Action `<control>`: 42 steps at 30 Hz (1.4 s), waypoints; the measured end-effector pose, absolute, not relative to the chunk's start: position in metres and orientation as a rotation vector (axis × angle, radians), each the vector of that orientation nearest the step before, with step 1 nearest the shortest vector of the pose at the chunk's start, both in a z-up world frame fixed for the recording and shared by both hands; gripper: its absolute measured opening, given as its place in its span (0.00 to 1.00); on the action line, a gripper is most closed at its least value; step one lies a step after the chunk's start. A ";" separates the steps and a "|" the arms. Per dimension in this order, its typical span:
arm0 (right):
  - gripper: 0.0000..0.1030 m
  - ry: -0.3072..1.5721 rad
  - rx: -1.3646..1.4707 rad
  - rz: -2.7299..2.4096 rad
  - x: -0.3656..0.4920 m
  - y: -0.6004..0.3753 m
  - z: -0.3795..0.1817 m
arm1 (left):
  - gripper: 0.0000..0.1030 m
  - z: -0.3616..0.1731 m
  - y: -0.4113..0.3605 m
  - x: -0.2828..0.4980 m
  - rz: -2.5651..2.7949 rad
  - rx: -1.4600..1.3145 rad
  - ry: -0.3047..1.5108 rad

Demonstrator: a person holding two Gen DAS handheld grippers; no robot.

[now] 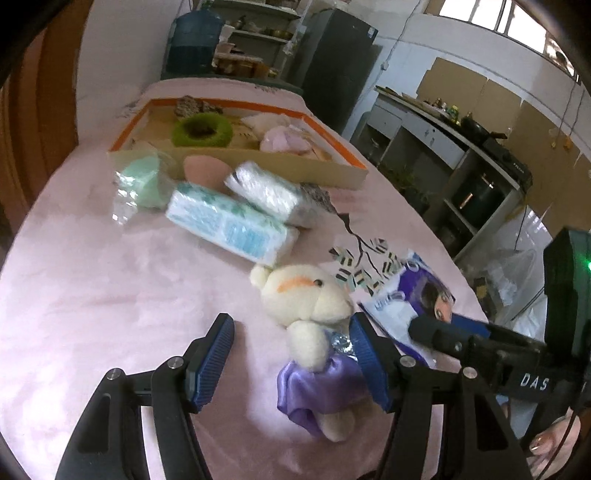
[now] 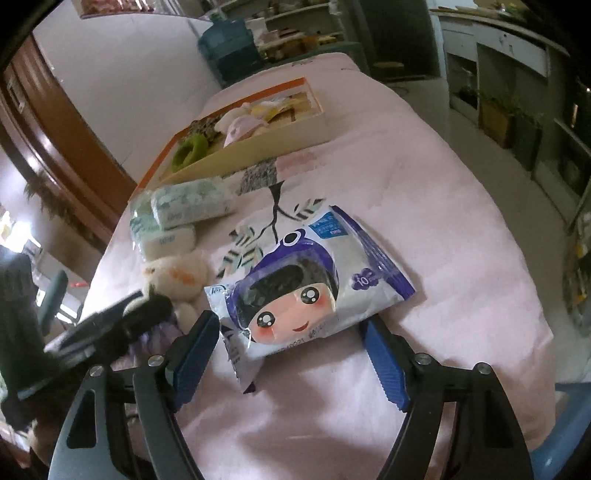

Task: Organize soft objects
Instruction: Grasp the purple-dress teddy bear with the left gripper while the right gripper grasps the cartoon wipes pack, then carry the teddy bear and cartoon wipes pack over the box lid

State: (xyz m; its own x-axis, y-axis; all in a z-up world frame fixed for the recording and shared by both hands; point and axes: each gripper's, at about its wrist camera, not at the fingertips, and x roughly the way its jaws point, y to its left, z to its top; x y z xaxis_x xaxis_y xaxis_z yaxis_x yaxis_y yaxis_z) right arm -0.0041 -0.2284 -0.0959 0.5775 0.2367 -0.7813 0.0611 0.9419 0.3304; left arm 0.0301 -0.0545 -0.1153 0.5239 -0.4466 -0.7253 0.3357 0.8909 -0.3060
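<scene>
Jaws wide around plush bear point(image 1: 314, 306); tissue packs point(image 1: 236, 218) block the box point(image 1: 258, 162).

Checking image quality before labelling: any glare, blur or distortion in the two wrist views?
Left wrist: window blown out, strong fisheye bending, tissue packs soft with glare on the wrap, teddy fairly sharp. Right wrist: wipes packet sharp, left gripper smeared at the edge, background dim and curved.
</scene>
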 end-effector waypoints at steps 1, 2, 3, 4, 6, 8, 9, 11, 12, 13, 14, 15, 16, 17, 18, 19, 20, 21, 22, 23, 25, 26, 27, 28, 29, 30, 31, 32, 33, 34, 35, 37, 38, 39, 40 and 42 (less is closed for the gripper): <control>0.77 0.952 0.341 0.101 -0.001 -0.228 -0.096 | 0.63 -0.116 -0.057 0.030 -0.463 -0.123 0.906; 0.77 0.948 0.343 0.099 0.000 -0.228 -0.095 | 0.63 -0.116 -0.059 0.029 -0.461 -0.108 0.897; 0.77 0.946 0.346 0.096 0.003 -0.228 -0.095 | 0.62 -0.116 -0.062 0.028 -0.458 -0.096 0.891; 0.77 0.945 0.344 0.094 0.005 -0.228 -0.095 | 0.57 -0.116 -0.063 0.027 -0.461 -0.094 0.889; 0.77 0.943 0.337 0.087 0.010 -0.227 -0.096 | 0.43 -0.116 -0.063 0.026 -0.502 -0.104 0.878; 0.77 0.943 0.324 0.080 0.015 -0.224 -0.097 | 0.39 -0.117 -0.061 0.025 -0.524 -0.130 0.877; 0.78 0.943 0.314 0.074 0.017 -0.222 -0.097 | 0.38 -0.117 -0.061 0.024 -0.528 -0.130 0.873; 0.78 0.947 0.295 0.057 0.022 -0.219 -0.097 | 0.35 -0.116 -0.061 0.023 -0.535 -0.135 0.865; 0.79 0.948 0.289 0.050 0.025 -0.217 -0.097 | 0.34 -0.116 -0.062 0.022 -0.537 -0.137 0.862; 0.79 0.949 0.285 0.044 0.028 -0.216 -0.097 | 0.34 -0.116 -0.061 0.021 -0.538 -0.140 0.858; 0.80 0.951 0.281 0.042 0.031 -0.214 -0.097 | 0.33 -0.115 -0.060 0.020 -0.540 -0.145 0.854; 0.80 0.951 0.274 0.037 0.033 -0.213 -0.097 | 0.33 -0.115 -0.059 0.019 -0.543 -0.149 0.850; 0.80 0.947 0.266 0.036 0.034 -0.212 -0.097 | 0.33 -0.114 -0.059 0.018 -0.546 -0.152 0.846; 0.76 0.942 0.261 0.037 0.034 -0.212 -0.097 | 0.33 -0.114 -0.058 0.017 -0.548 -0.151 0.843; 0.65 0.933 0.254 0.037 0.033 -0.211 -0.098 | 0.33 -0.113 -0.058 0.015 -0.549 -0.150 0.840; 0.59 0.923 0.249 0.038 0.032 -0.211 -0.097 | 0.33 -0.112 -0.057 0.015 -0.548 -0.152 0.837; 0.48 0.914 0.253 0.046 0.030 -0.212 -0.097 | 0.33 -0.112 -0.057 0.017 -0.549 -0.154 0.836; 0.40 0.910 0.263 0.057 0.030 -0.212 -0.096 | 0.33 -0.111 -0.056 0.017 -0.552 -0.160 0.834; 0.37 0.909 0.272 0.066 0.029 -0.213 -0.096 | 0.33 -0.111 -0.055 0.016 -0.553 -0.164 0.832; 0.37 0.908 0.271 0.069 0.029 -0.213 -0.096 | 0.33 -0.110 -0.054 0.017 -0.555 -0.168 0.828; 0.36 0.902 0.260 0.065 0.028 -0.212 -0.094 | 0.33 -0.107 -0.052 0.015 -0.560 -0.172 0.814; 0.34 0.898 0.256 0.062 0.027 -0.212 -0.093 | 0.33 -0.105 -0.052 0.014 -0.561 -0.171 0.803; 0.32 0.892 0.253 0.059 0.026 -0.212 -0.092 | 0.33 -0.103 -0.051 0.013 -0.560 -0.169 0.794; 0.31 0.885 0.248 0.055 0.025 -0.212 -0.091 | 0.33 -0.101 -0.050 0.012 -0.560 -0.168 0.784; 0.29 0.879 0.245 0.051 0.025 -0.212 -0.089 | 0.33 -0.099 -0.050 0.012 -0.561 -0.169 0.778; 0.29 0.871 0.240 0.048 0.024 -0.213 -0.088 | 0.33 -0.096 -0.049 0.011 -0.563 -0.171 0.770; 0.29 0.862 0.236 0.045 0.023 -0.213 -0.085 | 0.33 -0.094 -0.048 0.010 -0.563 -0.172 0.762; 0.28 0.856 0.233 0.043 0.022 -0.214 -0.083 | 0.33 -0.092 -0.048 0.010 -0.563 -0.173 0.756; 0.28 0.849 0.232 0.041 0.021 -0.215 -0.081 | 0.33 -0.090 -0.047 0.009 -0.564 -0.174 0.748; 0.28 0.842 0.230 0.039 0.020 -0.216 -0.079 | 0.33 -0.088 -0.046 0.009 -0.565 -0.175 0.744; 0.28 0.836 0.228 0.038 0.019 -0.217 -0.077 | 0.33 -0.087 -0.046 0.009 -0.565 -0.175 0.740; 0.28 0.826 0.228 0.040 0.018 -0.219 -0.072 | 0.33 -0.084 -0.045 0.009 -0.564 -0.179 0.733; 0.28 0.822 0.228 0.042 0.017 -0.220 -0.070 | 0.33 -0.082 -0.045 0.009 -0.563 -0.180 0.729; 0.28 0.817 0.225 0.044 0.016 -0.220 -0.068 | 0.33 -0.080 -0.045 0.010 -0.561 -0.181 0.726; 0.28 0.811 0.220 0.046 0.016 -0.220 -0.066 | 0.33 -0.078 -0.044 0.010 -0.557 -0.182 0.721; 0.28 0.801 0.211 0.054 0.017 -0.221 -0.062 | 0.33 -0.076 -0.042 0.011 -0.550 -0.183 0.715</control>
